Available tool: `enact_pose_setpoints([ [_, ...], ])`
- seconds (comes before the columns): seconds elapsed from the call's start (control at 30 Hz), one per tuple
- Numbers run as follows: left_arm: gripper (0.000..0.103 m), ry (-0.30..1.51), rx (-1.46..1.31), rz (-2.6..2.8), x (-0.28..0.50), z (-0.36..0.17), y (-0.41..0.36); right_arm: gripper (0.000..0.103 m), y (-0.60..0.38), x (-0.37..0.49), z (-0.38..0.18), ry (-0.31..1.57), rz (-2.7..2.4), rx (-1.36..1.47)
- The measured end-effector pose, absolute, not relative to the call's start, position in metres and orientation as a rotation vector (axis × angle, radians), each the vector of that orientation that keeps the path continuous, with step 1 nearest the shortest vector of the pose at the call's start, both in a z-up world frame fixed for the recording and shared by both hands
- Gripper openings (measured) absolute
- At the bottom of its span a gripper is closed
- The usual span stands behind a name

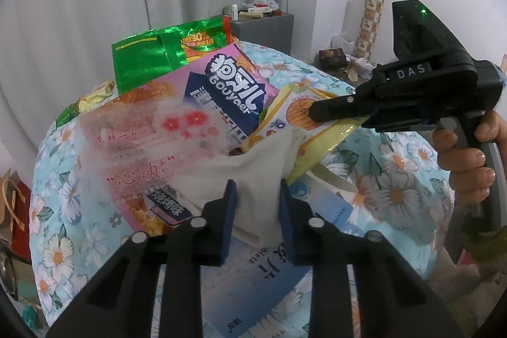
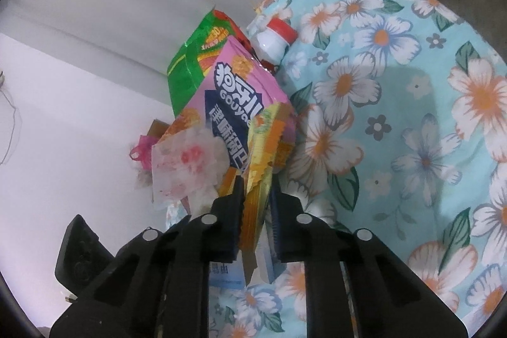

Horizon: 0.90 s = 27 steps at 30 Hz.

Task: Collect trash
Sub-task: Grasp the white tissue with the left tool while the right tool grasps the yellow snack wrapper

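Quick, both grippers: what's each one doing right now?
Left gripper: shut on the white cloth.
Right gripper: shut on the yellow snack wrapper.

Wrappers [image 1: 221, 91] on floral cloth [image 1: 396, 179]

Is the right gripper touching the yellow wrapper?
Touching. In the right wrist view, the right gripper has the yellow wrapper pinched between both pads; the left wrist view shows its fingers closed on the wrapper's edge.

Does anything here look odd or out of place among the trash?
Yes. A knife blade pokes out from under the yellow wrapper held by the right claw, a sharp thing among soft wrappers on the floral cloth.
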<state>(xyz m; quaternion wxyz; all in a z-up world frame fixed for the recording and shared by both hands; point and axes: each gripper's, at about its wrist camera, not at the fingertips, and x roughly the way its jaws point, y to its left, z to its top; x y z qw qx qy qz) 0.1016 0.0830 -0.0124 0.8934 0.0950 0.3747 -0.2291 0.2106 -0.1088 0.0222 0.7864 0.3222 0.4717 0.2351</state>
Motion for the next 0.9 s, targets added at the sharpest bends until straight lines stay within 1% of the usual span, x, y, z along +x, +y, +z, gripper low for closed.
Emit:
enact_pose_setpoints([
  [0.1, 0.013, 0.77, 0.188, -0.478, 0.101, -0.009, 0.084, 0.01, -0.116, 0.205, 0.03, 1.0, 0.505, 0.69],
  [0.3, 0.008, 0.754, 0.152, -0.473, 0.099, -0.001, 0.09, 0.009, -0.121, 0.198, 0.043, 0.96, 0.492, 0.675],
  [0.9, 0.007, 0.64, -0.087, -0.562, 0.098, 0.062, 0.11, 0.008, -0.146, 0.174, 0.068, 0.862, 0.457, 0.68],
])
